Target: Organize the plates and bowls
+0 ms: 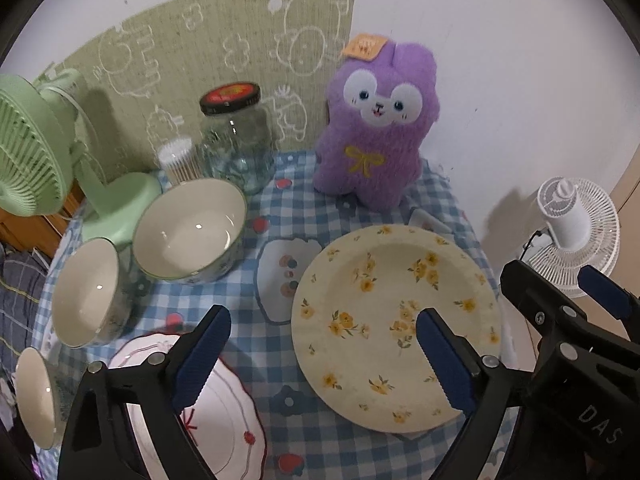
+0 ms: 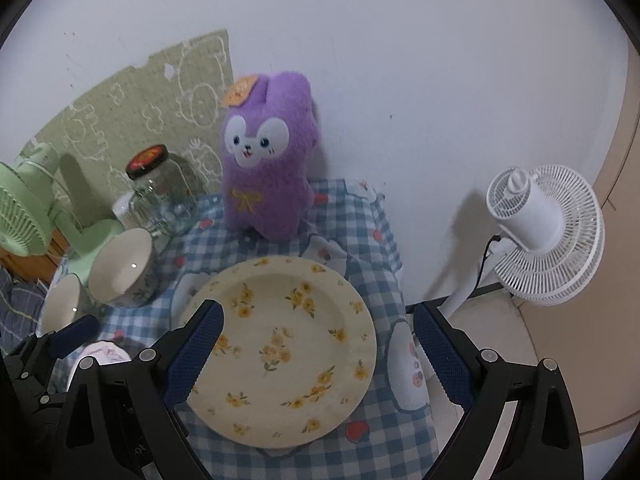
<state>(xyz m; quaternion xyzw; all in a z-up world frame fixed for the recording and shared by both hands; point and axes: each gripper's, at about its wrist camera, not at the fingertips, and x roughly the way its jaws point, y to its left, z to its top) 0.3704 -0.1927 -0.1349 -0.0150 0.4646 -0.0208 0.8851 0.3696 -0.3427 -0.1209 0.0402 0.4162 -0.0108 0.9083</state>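
- Step, as judged: approach, nothing yet gripped; left tool (image 1: 320, 364) and right tool (image 2: 320, 360) both stand with jaws apart and empty above the tabletop (image 1: 256, 344)
- Floral plate (image 2: 280, 352): broad, shallow, glazed cream, lying flat near the right edge; the right tool must likely straddle its rim
- Scalloped white plate (image 1: 228, 420) lies under the left tool
- Three round, glossy bowls (image 1: 192, 228) line the left side on checked cloth

Soft indoor light is casting shadows rightward onto the wall (image 2: 400, 80); fisheye edges are bending and darkening.
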